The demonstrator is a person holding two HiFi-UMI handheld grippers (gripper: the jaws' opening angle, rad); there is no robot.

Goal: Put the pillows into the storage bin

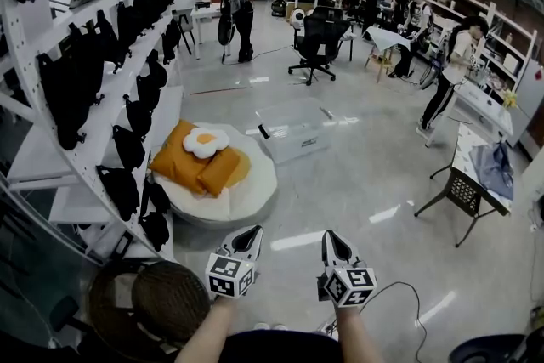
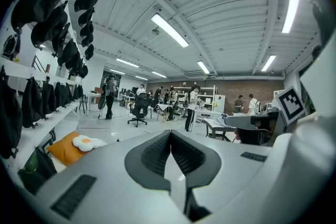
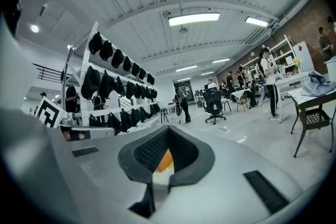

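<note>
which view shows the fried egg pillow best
Head view: the fried egg pillow lies unobstructed on the orange pillows. Left gripper view shows it small, low left; right gripper view only an orange sliver past its jaws.

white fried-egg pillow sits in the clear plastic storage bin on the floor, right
Not in it. The head view shows the white fried-egg pillow lying on the orange pillows, beside the clear plastic storage bin on the floor.
</note>
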